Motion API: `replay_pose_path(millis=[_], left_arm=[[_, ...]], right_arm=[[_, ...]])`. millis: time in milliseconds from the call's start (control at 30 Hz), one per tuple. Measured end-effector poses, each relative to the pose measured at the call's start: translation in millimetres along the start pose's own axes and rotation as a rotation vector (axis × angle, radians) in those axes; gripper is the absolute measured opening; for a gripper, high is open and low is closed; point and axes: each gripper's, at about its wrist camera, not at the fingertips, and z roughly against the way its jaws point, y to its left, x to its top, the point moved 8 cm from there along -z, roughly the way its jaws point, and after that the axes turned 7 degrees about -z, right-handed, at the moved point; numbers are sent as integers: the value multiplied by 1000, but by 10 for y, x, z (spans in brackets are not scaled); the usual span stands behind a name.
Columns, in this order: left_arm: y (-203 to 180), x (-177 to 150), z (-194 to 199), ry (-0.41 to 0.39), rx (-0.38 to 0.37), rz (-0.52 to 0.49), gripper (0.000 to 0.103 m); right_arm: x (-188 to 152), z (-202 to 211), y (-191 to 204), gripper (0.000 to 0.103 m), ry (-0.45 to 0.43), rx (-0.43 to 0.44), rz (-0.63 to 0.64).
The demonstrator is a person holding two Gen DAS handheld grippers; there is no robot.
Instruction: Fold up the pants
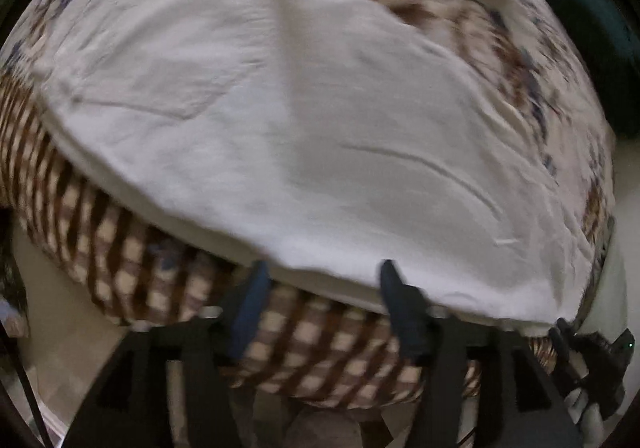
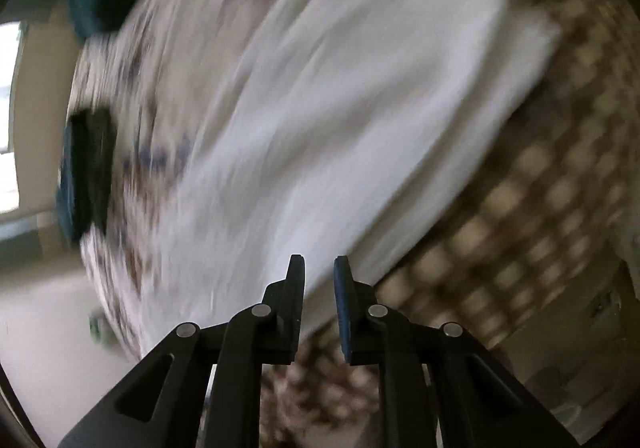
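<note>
Left tool point(image 1: 324, 272) gapes empty at white pants point(image 1: 280, 120); right tool point(image 2: 320, 268) narrowly parted, empty.

White pants point(image 1: 304, 120) are lying spread over most of the patterned bedspread point(image 1: 120, 248), covering its middle. Bare spread is showing along the near checked border and in a floral band point(image 1: 460, 4) at the far side. A dark teal cushion point(image 1: 580, 28) is sitting at the far right corner, blocking that approach.

Left gripper point(image 1: 324, 276) is hovering at the near hem, jaws apart, nothing between them. Right gripper point(image 2: 320, 268) is holding its jaws narrowly apart over the pants' edge; view heavily blurred. The bed's near side is dropping away below both grippers, unobstructed.
</note>
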Motion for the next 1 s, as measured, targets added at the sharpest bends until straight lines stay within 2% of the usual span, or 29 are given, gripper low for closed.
replay_pose_path(millis=[100,200,267,300,333,367,400,433,500,600,733,800,833,867,933,1000], left_arm=[[-175,38,-208,25,-32,35,64],[-192,48,-534,95,-70,143,64],[-155,81,-654,90,-79,213,63],[-134,110,-667,70,-83,239,60],[-117,130,-665,52,-77,253,46],[-21,100,-612,29,-50,258,22],[8,101,-572,6,-37,252,10],[36,92,-503,-21,-38,243,4],[32,85,-333,-73,-31,209,3],[7,10,-198,-82,-31,172,2],[48,-50,-160,-77,-26,178,2],[117,-98,-122,-78,-19,185,2],[135,-99,-127,-80,-20,193,2],[136,-78,-124,-81,-20,197,2],[85,-15,-163,-84,-24,203,2],[33,-2,-201,-68,-92,223,3]], right_arm=[[624,183,-321,17,-119,-19,-123],[1053,73,-580,17,-115,-24,-231],[1209,-49,-649,15,-99,11,-277],[1240,-86,-626,11,-106,23,-278],[1264,-72,-599,0,-123,29,-263],[1273,-46,-542,0,-139,18,-231],[1280,-1,-492,0,-161,7,-196],[1284,78,-457,0,-183,0,-166],[1275,245,-445,0,-209,-3,-142],[1246,431,-517,0,-216,6,-145],[1106,325,-501,1,-64,119,-149],[1046,171,-483,4,19,130,-151],[1035,109,-489,15,35,126,-159],[1042,55,-507,32,38,115,-169],[1043,-23,-628,38,30,75,-223],[1041,-95,-670,38,39,96,-258]])
